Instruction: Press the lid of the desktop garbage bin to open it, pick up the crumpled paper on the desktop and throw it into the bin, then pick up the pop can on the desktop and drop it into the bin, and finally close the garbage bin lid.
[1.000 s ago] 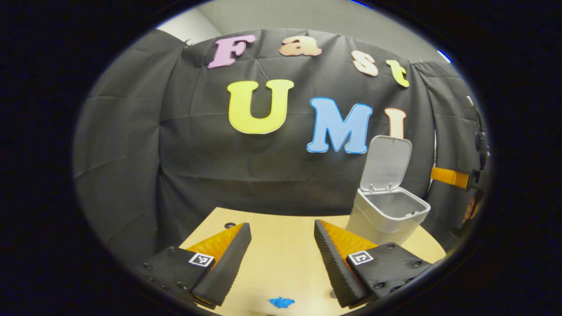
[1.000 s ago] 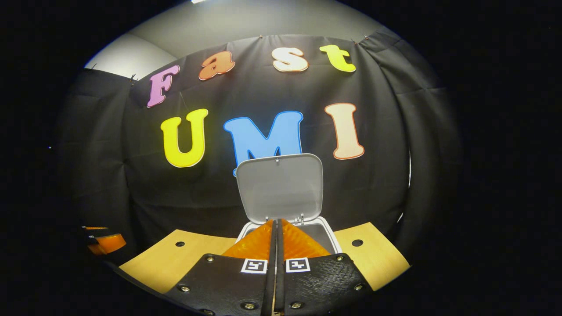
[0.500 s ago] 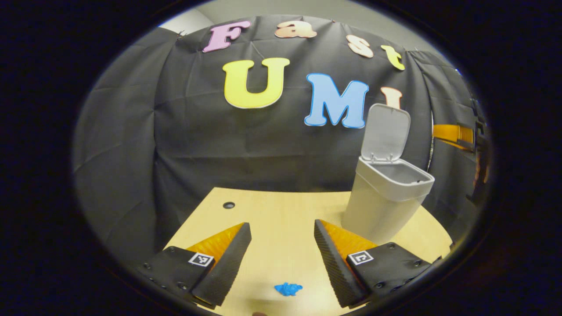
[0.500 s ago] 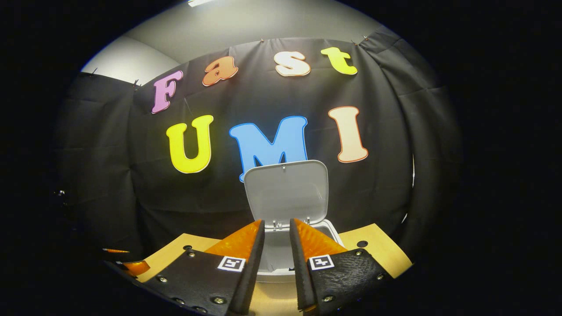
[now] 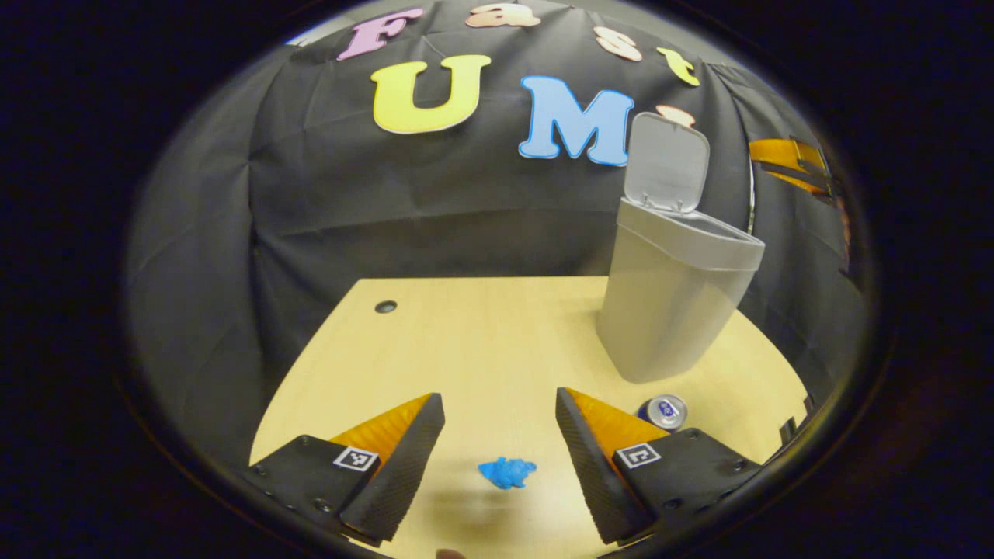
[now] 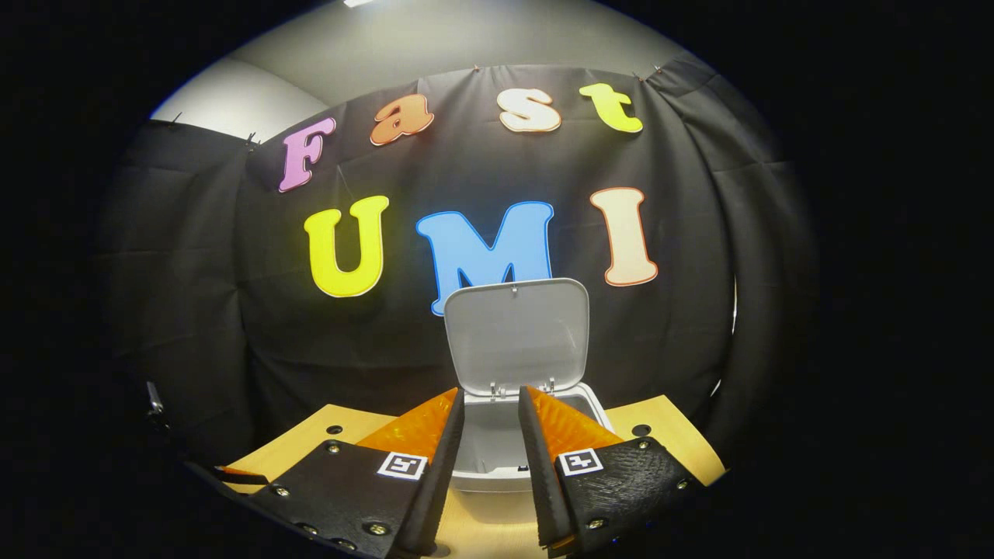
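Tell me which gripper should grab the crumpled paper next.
Left. The left gripper is open, with the crumpled blue paper on the wooden tabletop between its fingers. The right gripper faces the grey plastic bin, its lid already up.

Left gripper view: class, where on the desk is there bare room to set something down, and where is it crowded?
Free: the desk from the hole across to the bin, back to the cloth wall. Crowded: the near edge, with the paper between the left gripper fingers and the can below the bin.
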Demonstrator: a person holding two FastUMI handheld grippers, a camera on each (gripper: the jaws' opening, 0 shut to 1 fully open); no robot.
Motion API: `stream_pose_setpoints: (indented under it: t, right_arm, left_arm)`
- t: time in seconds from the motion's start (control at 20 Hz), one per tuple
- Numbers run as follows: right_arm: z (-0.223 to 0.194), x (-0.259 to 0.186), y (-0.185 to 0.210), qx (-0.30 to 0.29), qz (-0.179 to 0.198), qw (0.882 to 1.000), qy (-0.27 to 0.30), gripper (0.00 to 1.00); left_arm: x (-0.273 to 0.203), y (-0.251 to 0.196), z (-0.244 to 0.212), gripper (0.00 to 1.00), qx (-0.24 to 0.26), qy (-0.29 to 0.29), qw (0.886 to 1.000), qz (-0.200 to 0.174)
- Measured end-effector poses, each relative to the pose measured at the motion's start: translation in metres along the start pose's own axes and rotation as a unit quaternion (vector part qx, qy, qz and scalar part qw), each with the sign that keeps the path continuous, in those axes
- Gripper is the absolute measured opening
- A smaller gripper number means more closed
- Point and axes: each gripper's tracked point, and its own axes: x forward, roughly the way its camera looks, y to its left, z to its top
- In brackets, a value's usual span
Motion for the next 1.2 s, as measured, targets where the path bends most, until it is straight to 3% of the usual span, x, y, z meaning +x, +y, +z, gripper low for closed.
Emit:
stream_pose_setpoints:
  t: [0.15, 0.45, 0.5, 0.55, 0.6, 0.65, 0.85, 1.2]
  right_arm:
    - [-0.008, -0.001, 0.001, 0.000, 0.001, 1.000, 0.007, 0.48]
    - [-0.025, 0.001, 0.006, 0.000, 0.007, 1.000, 0.025, 0.48]
    - [-0.027, 0.002, 0.006, 0.000, 0.008, 1.000, 0.027, 0.53]
    - [-0.028, 0.002, 0.007, 0.001, 0.009, 1.000, 0.029, 0.48]
    - [-0.029, 0.002, 0.008, 0.001, 0.009, 0.999, 0.031, 0.53]
    - [-0.032, 0.002, 0.008, 0.002, 0.009, 0.999, 0.033, 0.48]
    - [-0.038, 0.002, 0.007, 0.005, 0.007, 0.999, 0.040, 0.48]
    - [-0.035, -0.006, -0.013, 0.006, -0.020, 0.999, 0.039, 0.48]
  left_arm:
    - [-0.001, -0.005, -0.030, 0.96, -0.007, 0.027, 0.999, -0.027]
    - [-0.003, 0.002, -0.078, 0.96, -0.016, 0.060, 0.997, -0.048]
    - [-0.004, 0.004, -0.086, 0.96, -0.014, 0.064, 0.997, -0.049]
    - [-0.004, 0.009, -0.094, 0.96, -0.010, 0.072, 0.996, -0.042]
    - [-0.004, 0.014, -0.101, 0.95, -0.006, 0.077, 0.996, -0.034]
    - [-0.004, 0.018, -0.105, 0.96, -0.003, 0.080, 0.996, -0.030]
    - [0.002, 0.023, -0.109, 0.95, 0.004, 0.085, 0.996, -0.021]
    - [0.037, 0.021, -0.092, 0.96, 0.067, 0.081, 0.994, -0.013]
